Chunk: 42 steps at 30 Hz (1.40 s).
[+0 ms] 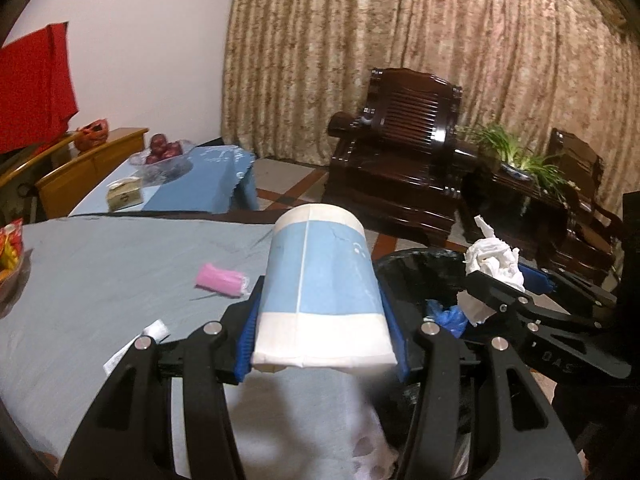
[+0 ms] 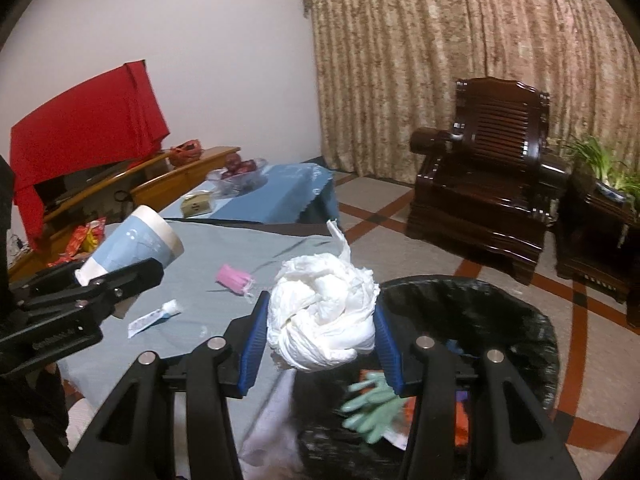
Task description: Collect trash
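Between the blue pads of the left tool (image 1: 322, 324): one paper cup (image 1: 320, 288), blue band with white rim and base, lying on its side, base toward the camera, mouth pointing away. The tool is closed on the cup's lower part, a pad pressed against each flank. The cup is held above the near edge of the bench (image 1: 100, 280), just left of the trash bin (image 1: 416, 268).

Between the blue pads of the right tool (image 2: 322, 346): one crumpled white tissue wad (image 2: 324, 308), a twisted tail sticking up from its top. The tool is closed on the wad, pads touching both sides. The wad hangs over the near left rim of the trash bin (image 2: 480, 300).

Trash bin: black liner, open top, beside the bench's right edge. Contents seen from the right wrist view: a pale green glove (image 2: 370, 408), orange scraps, other items too blurred to name. A blue crumpled piece (image 1: 450, 316) shows in the left wrist view.

On the bench, grey cloth cover: a pink folded mask (image 1: 222, 280), well ahead and left of the left tool; a small white tube (image 2: 154, 316) nearer the front edge; a red and yellow snack packet (image 1: 10, 246) at the far left.
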Available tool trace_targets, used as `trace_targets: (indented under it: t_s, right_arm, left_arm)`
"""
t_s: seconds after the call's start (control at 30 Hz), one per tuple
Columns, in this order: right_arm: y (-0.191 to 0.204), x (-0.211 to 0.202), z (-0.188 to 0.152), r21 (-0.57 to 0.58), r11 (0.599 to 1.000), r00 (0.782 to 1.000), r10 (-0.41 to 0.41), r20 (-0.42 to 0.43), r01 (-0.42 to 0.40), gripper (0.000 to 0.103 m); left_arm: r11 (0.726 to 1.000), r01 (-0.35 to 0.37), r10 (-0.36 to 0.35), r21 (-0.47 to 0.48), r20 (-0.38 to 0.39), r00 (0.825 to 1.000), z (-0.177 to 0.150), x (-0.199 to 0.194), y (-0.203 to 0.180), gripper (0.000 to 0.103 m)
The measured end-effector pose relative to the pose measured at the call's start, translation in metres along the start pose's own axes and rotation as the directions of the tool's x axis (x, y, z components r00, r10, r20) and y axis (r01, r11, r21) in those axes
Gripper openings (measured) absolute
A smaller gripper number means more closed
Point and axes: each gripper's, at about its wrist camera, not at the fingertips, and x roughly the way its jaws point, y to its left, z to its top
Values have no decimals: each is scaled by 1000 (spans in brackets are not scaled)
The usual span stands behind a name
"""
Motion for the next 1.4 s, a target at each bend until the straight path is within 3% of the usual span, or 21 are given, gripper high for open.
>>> trace_targets:
  t_s: [0.63, 1.4]
  right_arm:
    - [-83, 1, 1, 55, 987, 989, -150, 0, 150, 48]
    - [-142, 51, -20, 112, 969, 974, -208, -92, 218, 49]
  left_arm:
    - [984, 148, -147, 102, -12, 989, 16, 61, -85, 51]
    - [970, 217, -204, 105, -124, 971, -4, 158, -117, 51]
